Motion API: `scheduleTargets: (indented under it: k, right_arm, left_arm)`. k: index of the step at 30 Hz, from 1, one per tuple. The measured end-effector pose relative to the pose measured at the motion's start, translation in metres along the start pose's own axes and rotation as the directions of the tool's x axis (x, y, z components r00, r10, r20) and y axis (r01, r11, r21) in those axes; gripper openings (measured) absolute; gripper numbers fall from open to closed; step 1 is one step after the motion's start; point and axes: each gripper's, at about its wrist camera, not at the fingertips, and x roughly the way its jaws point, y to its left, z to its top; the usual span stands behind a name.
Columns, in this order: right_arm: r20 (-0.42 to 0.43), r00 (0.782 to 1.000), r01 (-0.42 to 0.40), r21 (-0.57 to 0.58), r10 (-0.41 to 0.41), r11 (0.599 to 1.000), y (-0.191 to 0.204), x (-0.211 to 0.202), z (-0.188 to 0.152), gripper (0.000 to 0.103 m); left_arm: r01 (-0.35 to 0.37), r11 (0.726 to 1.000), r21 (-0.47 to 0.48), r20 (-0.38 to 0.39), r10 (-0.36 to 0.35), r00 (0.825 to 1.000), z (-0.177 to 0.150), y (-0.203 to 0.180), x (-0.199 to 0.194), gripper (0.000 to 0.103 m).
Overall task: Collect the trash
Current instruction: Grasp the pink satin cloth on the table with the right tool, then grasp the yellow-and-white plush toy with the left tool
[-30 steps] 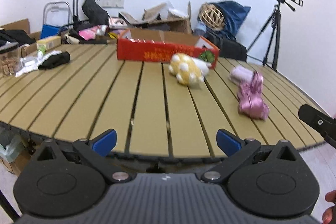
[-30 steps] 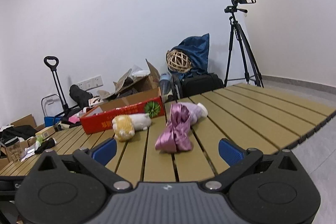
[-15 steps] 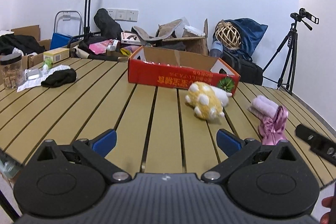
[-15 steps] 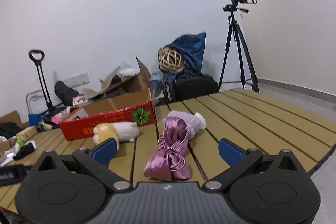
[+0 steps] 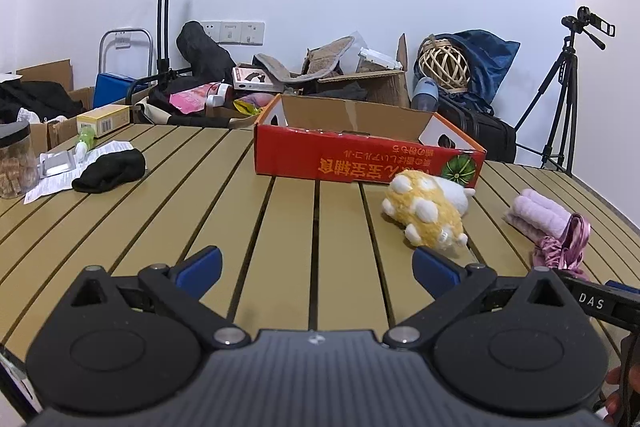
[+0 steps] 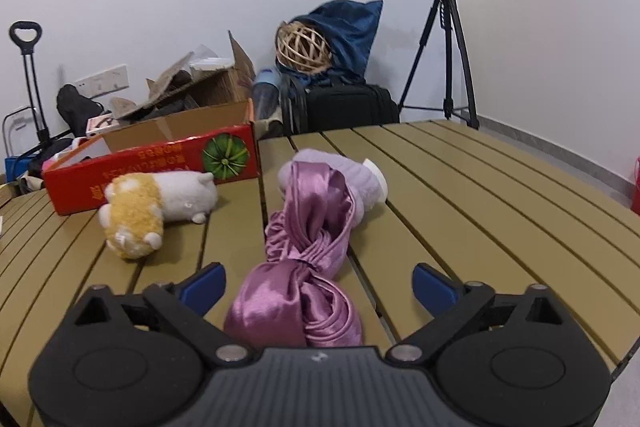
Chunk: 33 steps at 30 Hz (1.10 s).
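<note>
Right gripper [image 6: 316, 281] wide but closing around my knotted pink satin cloth [image 6: 304, 263] on the slatted table [image 6: 460, 195], pads not touching yet; next pinch, then carry to red box [image 6: 160, 163].

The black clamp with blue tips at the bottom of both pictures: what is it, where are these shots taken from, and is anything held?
No robot here: a person carries a two-finger gripper in each hand, each with a forward-looking fisheye camera. The left gripper is open and empty over the slatted table. The right gripper has the knotted purple satin cloth between its closing jaws, not yet pinched. Also on the table: a yellow-and-white plush toy, a lilac roll, a red cardboard box and a black cloth.
</note>
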Motion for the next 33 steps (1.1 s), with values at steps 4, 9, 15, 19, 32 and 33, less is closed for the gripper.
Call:
scheduleTargets:
  k: [4,9,15,19,32,33]
  right_arm:
    - [-0.030,1.000,-0.009,0.002,0.009,1.000,0.000,0.010,-0.003,0.081]
    - [-0.040,0.998,-0.040,-0.022,0.039,0.999,0.006,0.012,-0.006,0.056]
    - [-0.019,0.999,-0.041,-0.016,0.041,0.999,0.006,0.007,-0.006,0.039]
    - [-0.006,1.000,-0.031,-0.012,0.031,0.999,0.002,0.003,-0.006,0.035]
    - [0.156,0.987,-0.032,0.062,0.021,0.998,-0.030,-0.034,0.011,0.033]
    - [0.160,0.987,-0.031,0.069,0.020,0.997,-0.034,-0.035,0.012,0.033]
  left_arm:
    - [0.000,1.000,-0.003,-0.012,0.000,1.000,0.001,0.003,0.004,0.103]
    - [-0.003,1.000,-0.009,-0.034,0.003,0.999,-0.003,0.006,0.006,0.103]
    - [-0.003,1.000,-0.004,-0.032,0.003,0.999,-0.007,0.004,0.005,0.103]
    - [0.003,1.000,0.013,-0.027,-0.002,1.000,-0.009,0.000,0.005,0.103]
    - [0.073,0.997,-0.017,-0.097,-0.075,0.992,-0.003,-0.018,0.018,0.103]
    - [0.080,0.997,-0.018,-0.102,-0.082,0.991,0.000,-0.022,0.021,0.103]
